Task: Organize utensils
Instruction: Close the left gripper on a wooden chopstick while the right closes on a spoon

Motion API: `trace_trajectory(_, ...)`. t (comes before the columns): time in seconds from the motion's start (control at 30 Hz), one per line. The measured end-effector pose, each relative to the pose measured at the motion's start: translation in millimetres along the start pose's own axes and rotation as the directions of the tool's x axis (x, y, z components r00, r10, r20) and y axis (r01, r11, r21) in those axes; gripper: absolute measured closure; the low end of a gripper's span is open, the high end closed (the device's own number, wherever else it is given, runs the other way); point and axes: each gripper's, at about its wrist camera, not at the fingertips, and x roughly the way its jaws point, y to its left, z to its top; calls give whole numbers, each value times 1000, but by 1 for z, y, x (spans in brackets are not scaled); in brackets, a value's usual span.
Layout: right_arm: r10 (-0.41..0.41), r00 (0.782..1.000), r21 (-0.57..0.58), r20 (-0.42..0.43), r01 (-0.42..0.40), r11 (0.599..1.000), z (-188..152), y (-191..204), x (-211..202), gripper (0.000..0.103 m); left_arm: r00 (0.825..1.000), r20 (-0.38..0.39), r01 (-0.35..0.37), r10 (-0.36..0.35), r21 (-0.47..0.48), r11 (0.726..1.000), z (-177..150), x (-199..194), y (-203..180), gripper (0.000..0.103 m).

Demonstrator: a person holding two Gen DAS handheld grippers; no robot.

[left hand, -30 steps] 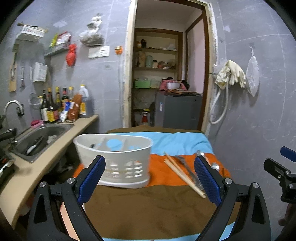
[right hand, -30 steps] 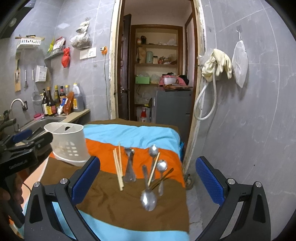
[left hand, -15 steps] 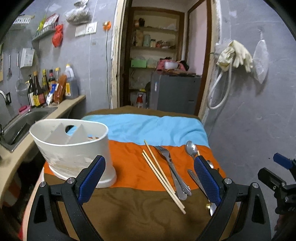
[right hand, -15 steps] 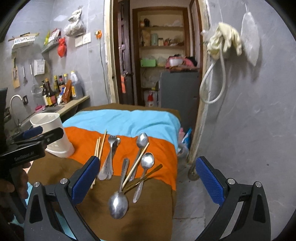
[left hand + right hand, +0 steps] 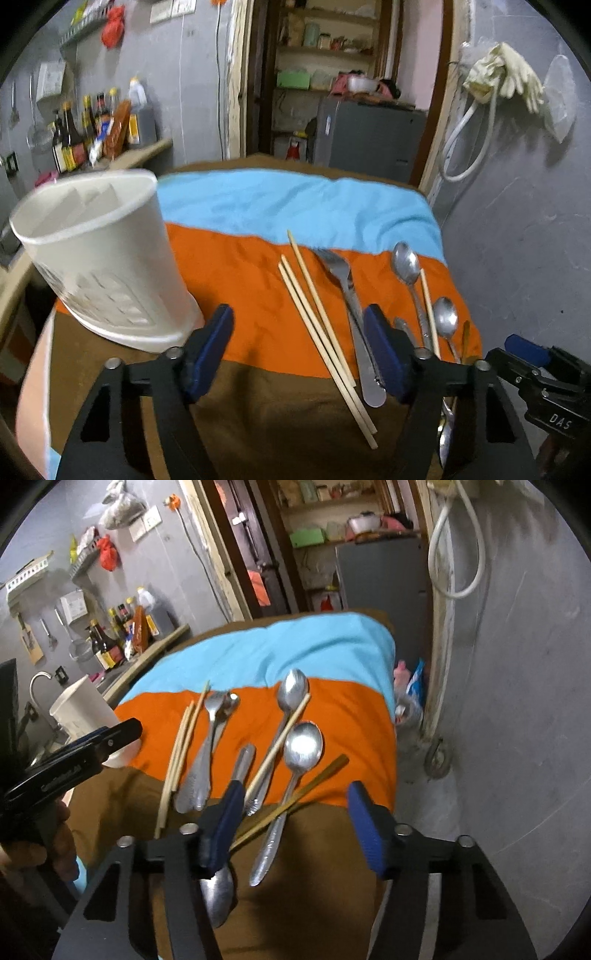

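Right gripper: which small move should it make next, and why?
Probably lower the right gripper a little more onto the spoon lying between its fingers. Its fingers are closing but nothing is gripped yet: all utensils lie flat on the cloth, and the white holder looks empty.

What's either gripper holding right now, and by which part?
Nothing. The left gripper and right gripper are closing above the utensils, pads touching none.

holder point(image 5: 107, 266) left of chopsticks point(image 5: 321, 332), forks point(image 5: 351, 306)
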Motion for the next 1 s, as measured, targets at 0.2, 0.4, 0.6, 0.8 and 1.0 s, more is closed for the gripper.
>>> trace_trajectory(0.2, 29, 998, 71, -57, -25, 997, 0, -16, 21, 65, 995, -97, 29, -34, -55, 998, -2, 29, 6, 68)
trace_trajectory(0.4, 69, 994, 103, -90, -60, 993, 3, -21, 34, 73, 981, -182, 52, -70, -103, 993, -3, 47, 13, 83)
trace_trajectory(0.6, 99, 990, 115, -97, -88, 989, 8, -24, 39, 84, 969, -227, 71, -100, -131, 989, -5, 55, 16, 86)
trace_trajectory(0.8, 159, 981, 183, -111, -137, 973, 8, -26, 44, 87, 950, -270, 107, -159, -199, 974, 2, 65, 22, 86)
trace_trajectory(1.0, 212, 969, 274, -126, -171, 946, 10, -30, 50, 90, 936, -304, 120, -179, -204, 972, 7, 70, 22, 87)
